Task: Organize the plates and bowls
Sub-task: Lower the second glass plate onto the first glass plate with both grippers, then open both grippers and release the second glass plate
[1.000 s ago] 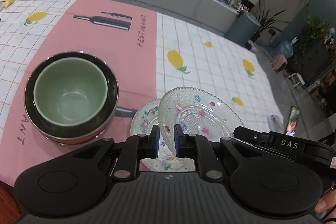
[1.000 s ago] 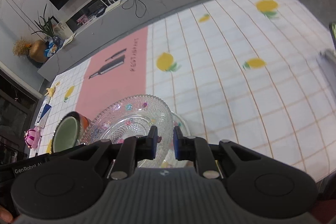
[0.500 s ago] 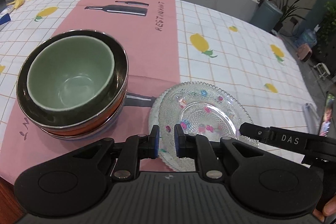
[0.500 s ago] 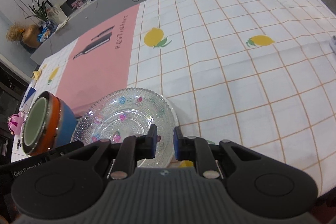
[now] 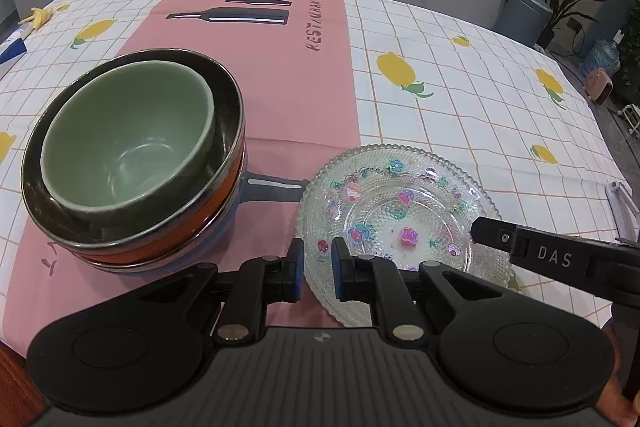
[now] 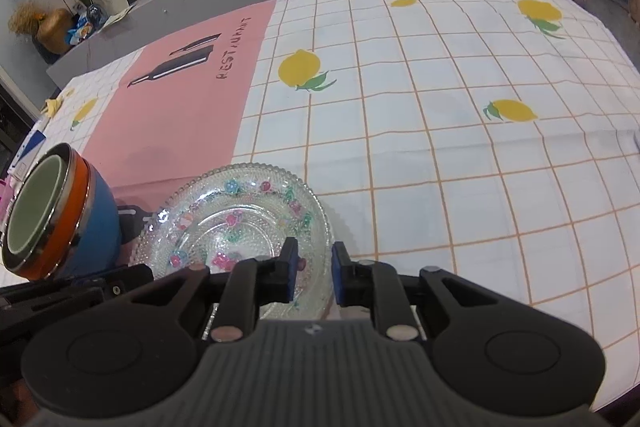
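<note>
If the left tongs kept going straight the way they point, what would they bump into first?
Nothing new: the left tongs already pinch the near rim of the glass plate. Pushing on, they would probably just shove that plate against the tablecloth, though depth is hard to judge.

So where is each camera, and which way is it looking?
Left wrist: sits on the left gripper, looking down along its fingers at the glass plate and stacked bowls; the right gripper's finger shows.
Right wrist: sits on the right gripper, gripping the plate's opposite rim.
Both share plate, bowls and tablecloth.
</note>
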